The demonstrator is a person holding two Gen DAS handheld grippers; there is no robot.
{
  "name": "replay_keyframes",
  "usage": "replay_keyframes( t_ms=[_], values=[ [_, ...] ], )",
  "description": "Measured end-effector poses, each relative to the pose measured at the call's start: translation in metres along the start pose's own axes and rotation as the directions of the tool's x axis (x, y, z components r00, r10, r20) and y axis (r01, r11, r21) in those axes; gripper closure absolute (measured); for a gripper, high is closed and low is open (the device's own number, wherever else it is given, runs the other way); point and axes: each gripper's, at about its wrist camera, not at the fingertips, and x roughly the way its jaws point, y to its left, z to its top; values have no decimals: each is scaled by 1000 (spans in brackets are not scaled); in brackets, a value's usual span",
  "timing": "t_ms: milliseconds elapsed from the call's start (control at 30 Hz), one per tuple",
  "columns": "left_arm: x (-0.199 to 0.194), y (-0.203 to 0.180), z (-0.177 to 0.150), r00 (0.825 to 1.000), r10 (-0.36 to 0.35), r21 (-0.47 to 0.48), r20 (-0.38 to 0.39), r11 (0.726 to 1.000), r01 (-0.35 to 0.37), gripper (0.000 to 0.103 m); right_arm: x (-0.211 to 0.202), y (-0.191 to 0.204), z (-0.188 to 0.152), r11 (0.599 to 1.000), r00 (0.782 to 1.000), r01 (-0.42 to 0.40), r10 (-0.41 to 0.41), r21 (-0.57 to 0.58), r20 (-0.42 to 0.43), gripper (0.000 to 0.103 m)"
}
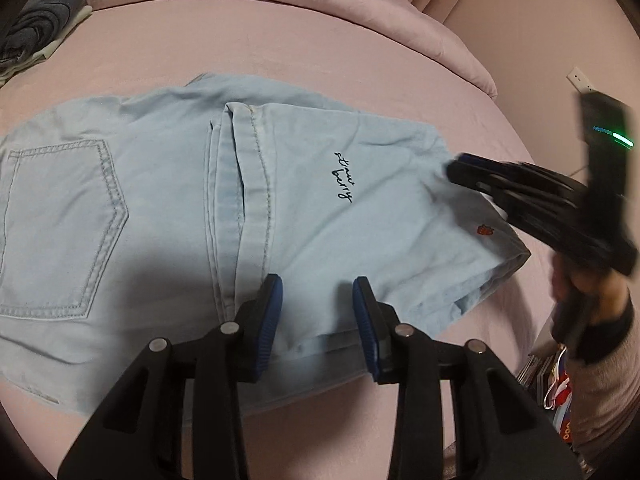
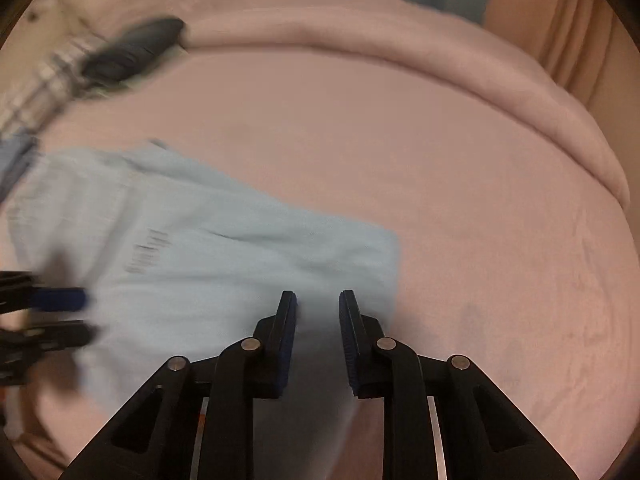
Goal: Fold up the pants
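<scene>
Light blue pants [image 1: 180, 208] lie folded on the pink bed, with a back pocket at the left and dark script lettering on the upper layer. My left gripper [image 1: 318, 292] is open, just above the near edge of the pants, holding nothing. My right gripper [image 2: 318, 304] is open over the right end of the pants [image 2: 208, 264]; that view is blurred. In the left wrist view the right gripper [image 1: 456, 168] hovers at the pants' far right edge. The left gripper [image 2: 84, 316] shows at the left edge of the right wrist view.
The pink bed sheet [image 1: 320, 40] spreads all around, with a rolled pink duvet [image 2: 400, 40] along the far side. A dark grey folded garment [image 1: 44, 16] lies at the far left corner. A wall socket [image 1: 578, 78] and floor clutter [image 1: 560, 384] are at the right.
</scene>
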Motion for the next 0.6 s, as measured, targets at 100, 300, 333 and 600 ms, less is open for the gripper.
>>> replay_keyframes(
  t_ms=[100,300,333,600],
  values=[
    [2,1,5,1000,-1,-8,5,1000,1,67,-17,21,-20,997,1000,-27,26,-76,-13,81],
    [-1,4,-1,999,-31,-17,7,999,31,67,-11,29,-71,992,999,10,-17,-126,-50,81],
    [-2,4,-1,1000,-26,-14,9,1000,26,67,-11,28,-69,991,999,9,-15,-131,-46,81],
    [-20,4,-12,998,-33,-19,57,999,35,65,-15,40,-59,996,998,-20,14,-92,-63,81]
  ],
)
